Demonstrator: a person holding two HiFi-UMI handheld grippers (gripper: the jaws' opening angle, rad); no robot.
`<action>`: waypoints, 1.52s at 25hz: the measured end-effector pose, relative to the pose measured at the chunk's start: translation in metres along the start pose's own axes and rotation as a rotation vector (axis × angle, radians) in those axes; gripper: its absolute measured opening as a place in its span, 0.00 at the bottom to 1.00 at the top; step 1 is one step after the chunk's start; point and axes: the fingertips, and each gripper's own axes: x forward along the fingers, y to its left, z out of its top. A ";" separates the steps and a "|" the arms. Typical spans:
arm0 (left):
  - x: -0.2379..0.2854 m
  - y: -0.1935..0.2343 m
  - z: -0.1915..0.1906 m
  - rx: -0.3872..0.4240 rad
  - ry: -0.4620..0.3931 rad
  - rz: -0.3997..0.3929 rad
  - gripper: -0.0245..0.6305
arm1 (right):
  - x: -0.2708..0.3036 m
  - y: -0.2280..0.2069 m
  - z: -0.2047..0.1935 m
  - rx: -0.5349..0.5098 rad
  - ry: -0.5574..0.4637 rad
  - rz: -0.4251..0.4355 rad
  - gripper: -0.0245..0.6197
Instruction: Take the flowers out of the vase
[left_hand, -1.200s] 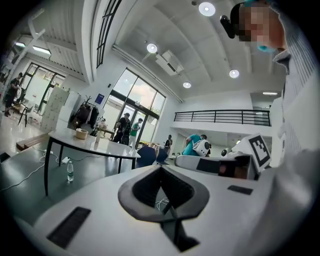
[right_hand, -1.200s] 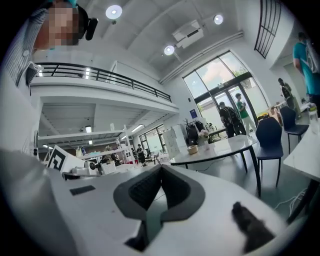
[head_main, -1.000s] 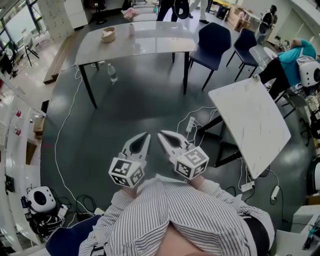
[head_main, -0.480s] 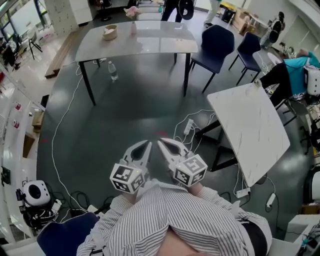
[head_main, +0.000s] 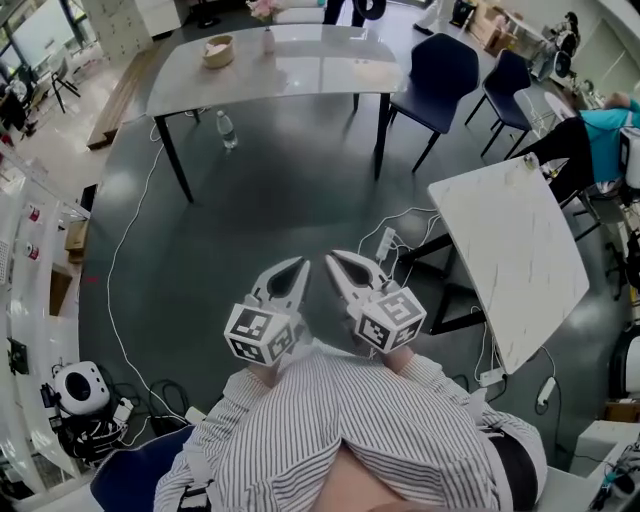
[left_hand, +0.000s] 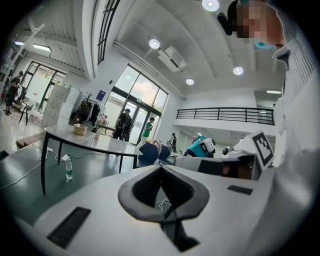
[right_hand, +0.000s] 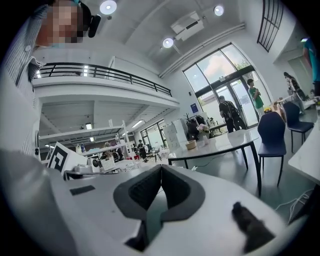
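Note:
A small pale vase (head_main: 268, 40) with pinkish flowers (head_main: 262, 8) stands at the far end of a long grey table (head_main: 300, 70), beside a woven bowl (head_main: 218, 50). My left gripper (head_main: 298, 266) and right gripper (head_main: 333, 260) hover side by side over the dark floor, close to my striped shirt and far from the table. Both are shut with nothing between the jaws. The left gripper view shows its shut tips (left_hand: 161, 167) and the distant vase (left_hand: 98, 132). The right gripper view shows its shut tips (right_hand: 161, 167) and the flowers (right_hand: 202, 129).
A water bottle (head_main: 226, 130) stands on the floor under the grey table. Two dark blue chairs (head_main: 440, 75) sit at its right end. A white marbled table (head_main: 510, 260) stands to my right, with cables and a power strip (head_main: 385, 240) on the floor beside it. People stand beyond.
Both grippers have shifted a little together with the person's body, still side by side and shut. The whole view has swung slightly, and the grey table sits a bit higher in it.

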 end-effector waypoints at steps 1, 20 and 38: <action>0.006 0.010 0.006 0.002 -0.002 -0.004 0.06 | 0.012 -0.004 0.006 -0.006 -0.007 -0.001 0.06; 0.085 0.184 0.087 0.004 0.008 -0.088 0.06 | 0.211 -0.058 0.061 -0.028 -0.015 -0.067 0.06; 0.118 0.242 0.087 -0.066 0.054 -0.069 0.06 | 0.274 -0.093 0.069 -0.003 0.006 -0.091 0.06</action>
